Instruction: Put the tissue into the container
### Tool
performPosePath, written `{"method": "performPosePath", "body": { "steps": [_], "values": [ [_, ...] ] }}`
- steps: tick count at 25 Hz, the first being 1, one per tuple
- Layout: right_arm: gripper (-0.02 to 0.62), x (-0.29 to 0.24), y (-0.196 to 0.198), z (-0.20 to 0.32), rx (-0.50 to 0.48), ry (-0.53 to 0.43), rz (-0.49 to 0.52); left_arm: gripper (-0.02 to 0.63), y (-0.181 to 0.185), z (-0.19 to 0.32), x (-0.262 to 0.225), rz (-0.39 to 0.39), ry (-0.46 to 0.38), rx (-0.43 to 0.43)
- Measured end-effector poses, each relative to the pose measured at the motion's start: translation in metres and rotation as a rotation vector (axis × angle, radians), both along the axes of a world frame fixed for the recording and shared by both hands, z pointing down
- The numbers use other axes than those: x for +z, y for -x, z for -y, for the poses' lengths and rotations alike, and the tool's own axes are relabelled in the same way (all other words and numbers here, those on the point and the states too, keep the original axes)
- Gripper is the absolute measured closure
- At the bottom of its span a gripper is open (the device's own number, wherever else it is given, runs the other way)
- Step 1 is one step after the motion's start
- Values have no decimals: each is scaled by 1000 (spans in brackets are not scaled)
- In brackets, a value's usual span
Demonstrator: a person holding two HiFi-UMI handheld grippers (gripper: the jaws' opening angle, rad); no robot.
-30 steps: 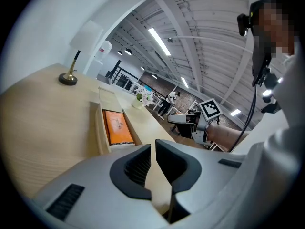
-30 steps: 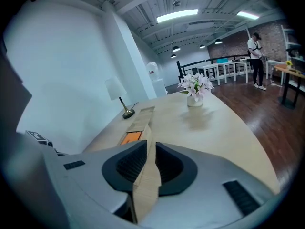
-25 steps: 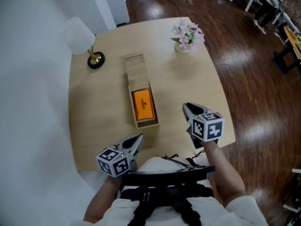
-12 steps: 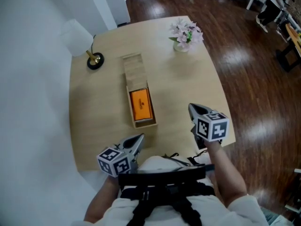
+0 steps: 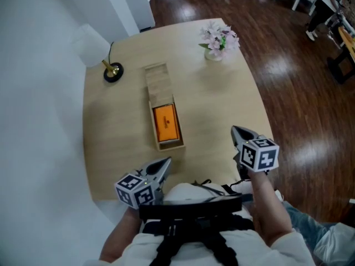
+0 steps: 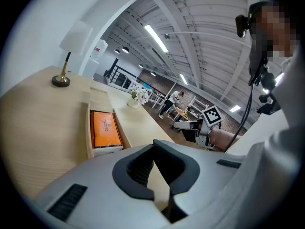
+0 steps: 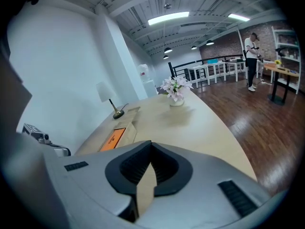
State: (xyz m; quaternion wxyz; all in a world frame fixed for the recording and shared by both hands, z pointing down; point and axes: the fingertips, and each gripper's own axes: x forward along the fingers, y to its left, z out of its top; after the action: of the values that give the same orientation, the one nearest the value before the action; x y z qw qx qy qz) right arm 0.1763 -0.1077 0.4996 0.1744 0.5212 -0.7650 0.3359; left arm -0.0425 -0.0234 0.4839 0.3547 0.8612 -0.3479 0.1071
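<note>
An orange tissue pack [image 5: 167, 122] lies inside the near half of a long wooden container [image 5: 157, 77] in the middle of the table. It also shows in the left gripper view [image 6: 104, 129] and the right gripper view [image 7: 112, 138]. My left gripper [image 5: 161, 165] hovers at the table's near edge, just short of the container, shut and empty [image 6: 153, 147]. My right gripper [image 5: 240, 132] is held over the near right edge, well right of the container, jaws shut with nothing between them [image 7: 151, 147].
A white-shaded lamp [image 5: 93, 40] on a brass base stands at the far left corner. A vase of pale flowers [image 5: 219, 40] sits at the far right. The round-cornered table [image 5: 222, 98] drops off to dark wood floor on the right. A wall runs along the left.
My right gripper has drifted right and toward me, out to the table's right edge. The left gripper and the tissue pack have stayed put.
</note>
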Motion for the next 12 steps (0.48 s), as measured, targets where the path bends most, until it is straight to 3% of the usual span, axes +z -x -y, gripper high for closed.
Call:
{"method": "performPosePath", "body": {
  "steps": [12],
  "values": [
    [592, -2, -14, -11, 23, -10, -6, 604, -7, 2, -8, -3, -20, 21]
  ]
}}
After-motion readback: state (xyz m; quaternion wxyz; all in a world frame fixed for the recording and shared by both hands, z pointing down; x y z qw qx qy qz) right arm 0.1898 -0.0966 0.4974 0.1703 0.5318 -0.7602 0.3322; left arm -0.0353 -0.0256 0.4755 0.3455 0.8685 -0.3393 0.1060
